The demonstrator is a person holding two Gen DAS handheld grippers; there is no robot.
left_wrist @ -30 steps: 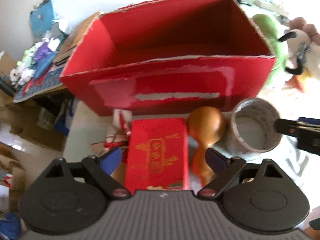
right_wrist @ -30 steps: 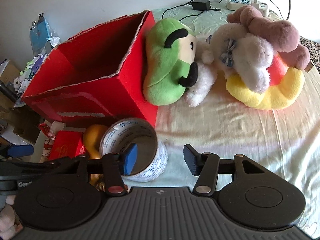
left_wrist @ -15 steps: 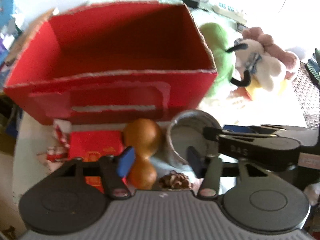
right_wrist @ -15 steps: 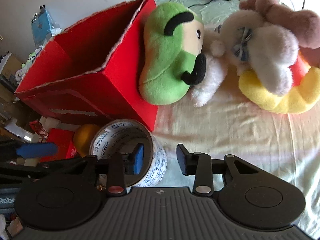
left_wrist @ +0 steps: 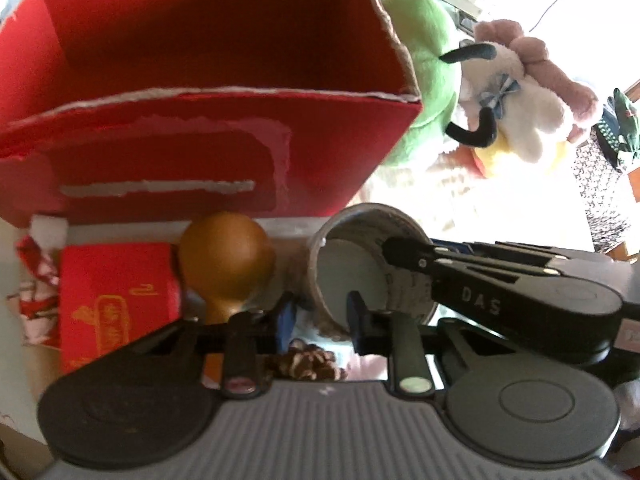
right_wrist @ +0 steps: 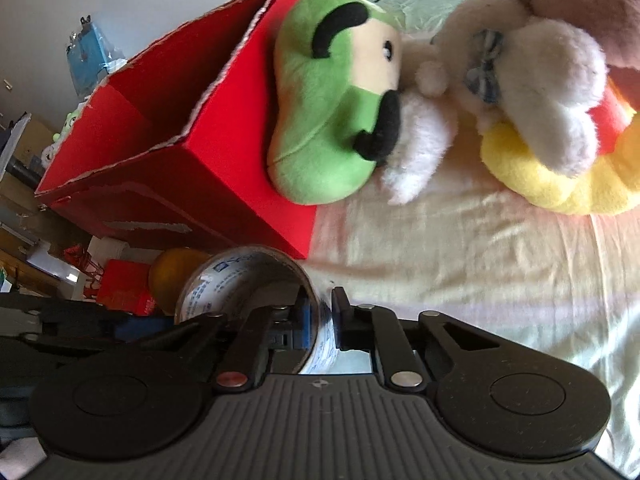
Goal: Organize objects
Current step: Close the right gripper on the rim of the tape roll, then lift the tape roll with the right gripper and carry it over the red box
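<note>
An open red cardboard box (left_wrist: 208, 136) stands on the bed; it also shows in the right wrist view (right_wrist: 168, 128). In front of it lie a roll of printed packing tape (left_wrist: 360, 264), a brown gourd (left_wrist: 228, 260) and a small red gift box (left_wrist: 116, 296). My right gripper (right_wrist: 320, 320) is shut on the wall of the tape roll (right_wrist: 240, 280), one finger inside and one outside. My left gripper (left_wrist: 320, 316) is open over the near rim of the roll, next to the gourd's neck, holding nothing.
A green plush (right_wrist: 332, 112) leans against the box's right side. A white and pink plush on a yellow ring (right_wrist: 540, 92) lies further right. Pale bed sheet (right_wrist: 460, 260) spreads at the right. Clutter sits left of the box (right_wrist: 48, 264).
My right gripper has closed on the tape roll's wall. My left gripper has swung right, from over the red gift box to the roll's near rim, its fingers narrower.
</note>
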